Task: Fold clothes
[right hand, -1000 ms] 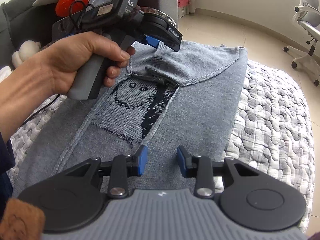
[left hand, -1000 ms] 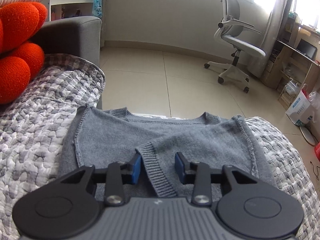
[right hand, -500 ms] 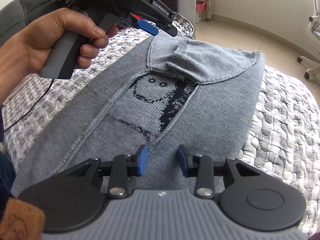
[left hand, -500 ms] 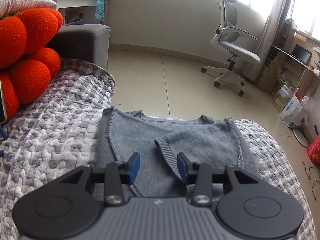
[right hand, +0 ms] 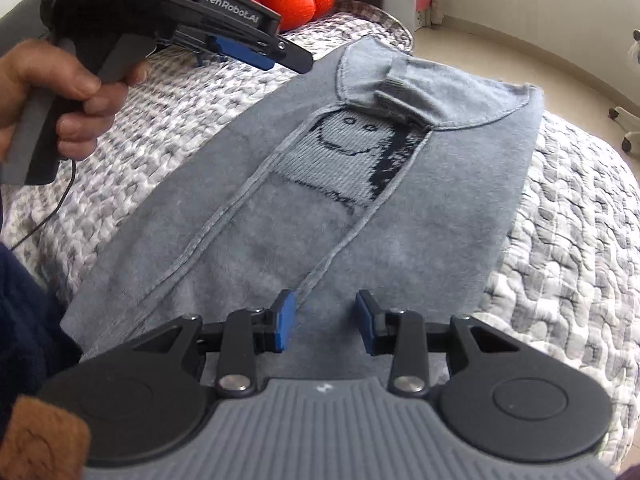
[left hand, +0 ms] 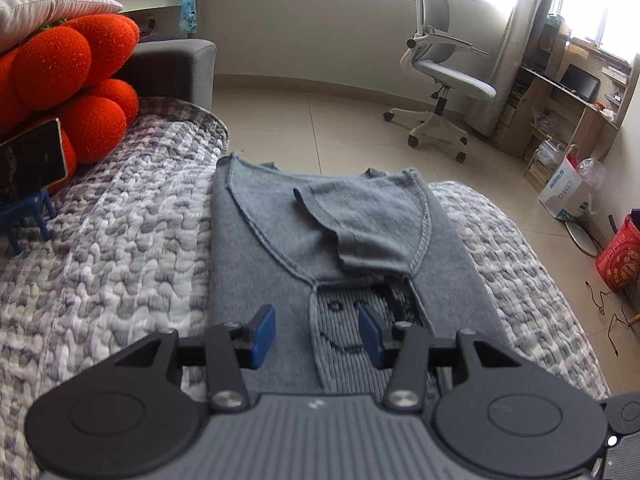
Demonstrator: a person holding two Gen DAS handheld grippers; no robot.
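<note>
A grey-and-white quilted cover (left hand: 120, 248) spreads over the sofa seat, its knobbly pattern running out to 3 and 9 o'clock in both views. In the left wrist view, orange round cushions (left hand: 76, 92) are stacked at 10 o'clock under a white pillow (left hand: 44, 12), and a phone (left hand: 30, 160) leans on a small blue stand at 9 o'clock. The grey sofa arm (left hand: 176, 64) sits at 11 o'clock, and pale floor tiles (left hand: 320, 120) run beyond the seat edge. A white office chair (left hand: 440, 80) stands at 1 o'clock, a wooden desk (left hand: 568, 96) with a dark screen at 2 o'clock, and a red bag (left hand: 620, 256) on the floor at 3 o'clock.

The grey sweater (left hand: 280, 248) lies flat on the cover in the middle of the seat, both sides folded inward with their seams (right hand: 224, 216) facing up. 1 sleeve lies folded across the far end, its ribbed cuff (right hand: 394, 94) on top. Between the 2 folded edges a knitted smiling face (right hand: 348, 140) shows beside a dark knitted strip.

The left gripper (left hand: 316, 332) hangs above the sweater; its jaws have just been opening and nothing is between them. The hand (right hand: 68, 96) holding it shows at 10 o'clock in the right wrist view. The right gripper (right hand: 326, 320) is parted over the near end of the sweater, grasping nothing.
</note>
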